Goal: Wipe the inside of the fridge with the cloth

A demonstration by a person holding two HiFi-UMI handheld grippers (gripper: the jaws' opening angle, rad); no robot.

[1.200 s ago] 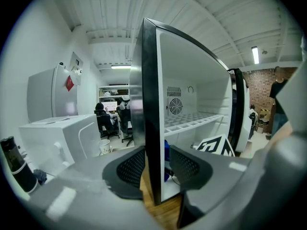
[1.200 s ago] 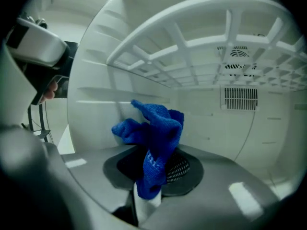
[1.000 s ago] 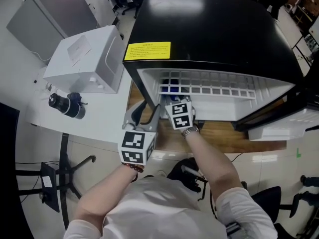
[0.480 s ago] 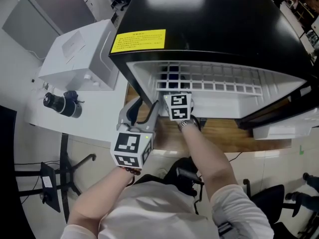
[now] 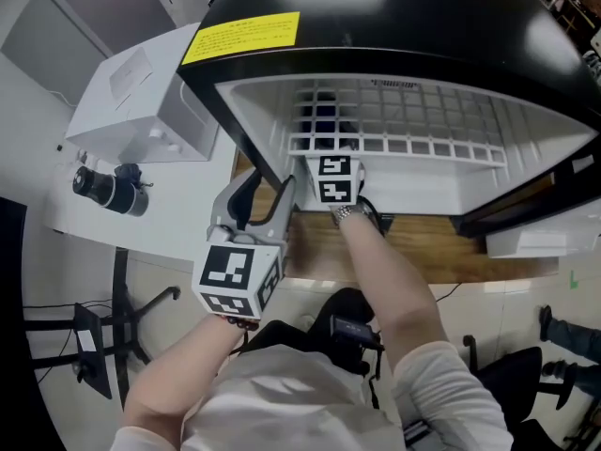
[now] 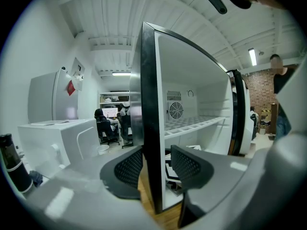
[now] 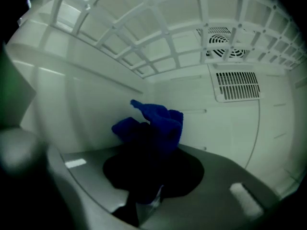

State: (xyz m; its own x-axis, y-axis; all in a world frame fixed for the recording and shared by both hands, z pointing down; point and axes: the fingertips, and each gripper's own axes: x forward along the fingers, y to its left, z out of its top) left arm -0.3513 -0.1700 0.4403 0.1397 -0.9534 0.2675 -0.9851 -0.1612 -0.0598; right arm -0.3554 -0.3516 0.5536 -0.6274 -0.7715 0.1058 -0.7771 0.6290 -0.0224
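Cloth [image 7: 156, 123]: blue, bunched, sticking up out of the right gripper [image 7: 152, 169], whose fingers are clenched on its lower folds. It is inside the fridge [image 5: 394, 17], in the compartment under the wire shelf [image 5: 413, 144], close to the left inner wall, with the back-panel vent [image 7: 237, 85] beyond it. The right gripper view does not show whether the cloth is pressed against any surface.

Change over the last second: in the head view the right gripper's marker cube now butts against the shelf's front rail, where it sat a little clear of it before. The arm seems to have gone slightly deeper. The head has leaned in too, so more of the white interior shows (most of the apparent shift is the camera's, not the hand's).

Left gripper [image 6: 153, 164]: same place throughout, fingers astride the front edge of the fridge's left side wall [image 6: 148, 104], one pad outside and one inside. It appears clamped on the wall, probably to steady the cabinet on the wooden counter [image 5: 441, 252].

Reading: wiping is under way or about to be, low in the left of the compartment. The shelf, right wall and floor likely remain.
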